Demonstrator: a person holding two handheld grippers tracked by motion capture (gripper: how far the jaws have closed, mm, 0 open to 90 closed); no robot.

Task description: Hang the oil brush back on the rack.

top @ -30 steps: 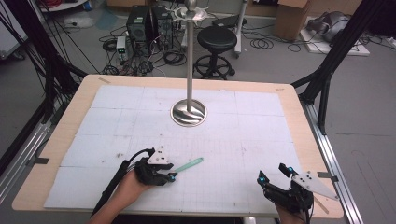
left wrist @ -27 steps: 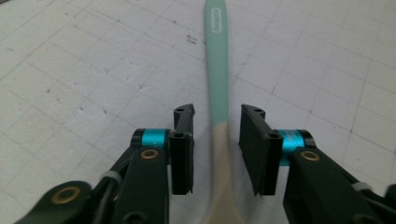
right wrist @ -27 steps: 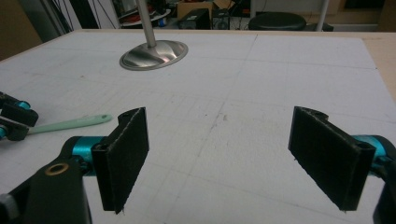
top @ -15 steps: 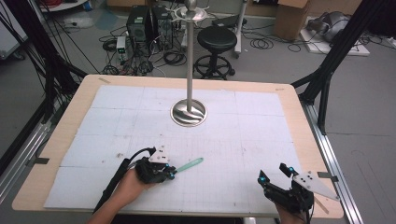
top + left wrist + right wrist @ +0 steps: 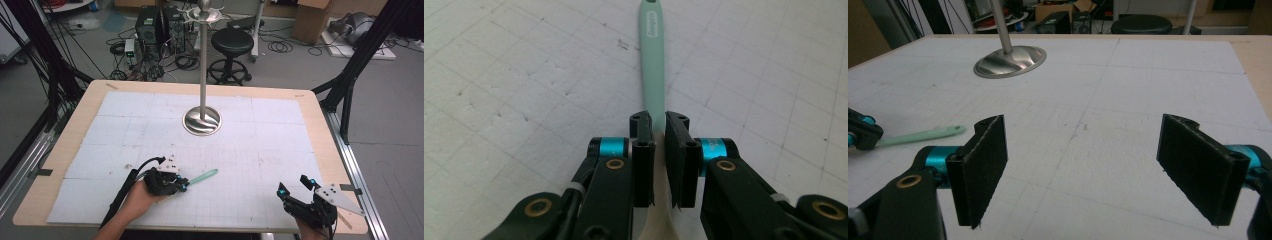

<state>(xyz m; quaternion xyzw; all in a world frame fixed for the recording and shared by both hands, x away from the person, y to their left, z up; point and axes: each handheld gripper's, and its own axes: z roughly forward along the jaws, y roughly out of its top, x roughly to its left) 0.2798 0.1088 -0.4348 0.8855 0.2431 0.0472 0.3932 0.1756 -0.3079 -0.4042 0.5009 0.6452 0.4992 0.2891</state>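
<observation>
The left gripper [image 5: 656, 135] has just been closing, and its jaws now pinch the mint-green handle [image 5: 651, 65] of a flat utensil, perhaps a spatula (its pale working end is mostly hidden beneath the jaws). It lies on the white gridded mat [image 5: 260, 150], toward the near left, handle pointing away and rightward. The left hand [image 5: 137, 197] rests low on the mat, gripper nearly level. The right gripper [image 5: 295, 186] sits at the near right edge, jaws spread wide with nothing between them. A shiny metal stand [image 5: 201, 120] with a round base rises mid-table.
</observation>
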